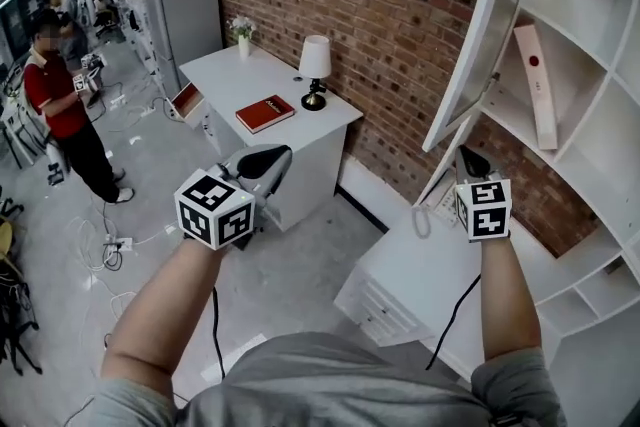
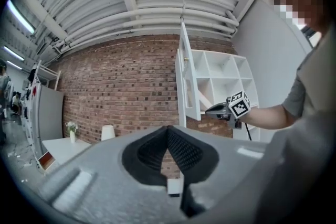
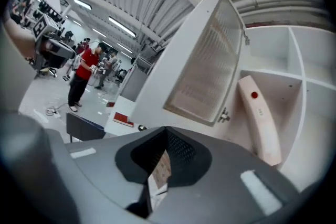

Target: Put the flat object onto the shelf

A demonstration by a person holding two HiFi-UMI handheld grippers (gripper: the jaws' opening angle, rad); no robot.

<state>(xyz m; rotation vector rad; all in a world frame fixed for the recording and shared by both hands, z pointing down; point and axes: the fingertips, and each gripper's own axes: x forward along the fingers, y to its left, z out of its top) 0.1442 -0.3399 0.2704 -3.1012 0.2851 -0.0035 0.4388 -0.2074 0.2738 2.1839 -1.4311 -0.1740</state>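
Observation:
A long flat pinkish-white board (image 1: 535, 85) with a red dot leans upright inside a compartment of the white shelf unit (image 1: 600, 35); the same board (image 3: 260, 120) shows in the right gripper view. My right gripper (image 1: 462, 153) hovers in front of the shelf, below and left of the board, apart from it. Its jaws are shut with nothing between them (image 3: 167, 131). My left gripper (image 1: 280, 155) hangs in mid-air to the left, far from the shelf, also shut and empty (image 2: 168, 131). The shelf's glazed door (image 1: 490, 25) stands open above the right gripper.
A white table (image 1: 230, 80) at the brick wall carries a red book (image 1: 265, 113), a lamp (image 1: 315, 70) and a small flower vase (image 1: 243, 35). A low white drawer cabinet (image 1: 400, 280) stands under the right gripper. A person in a red shirt (image 1: 55, 100) stands far left among floor cables.

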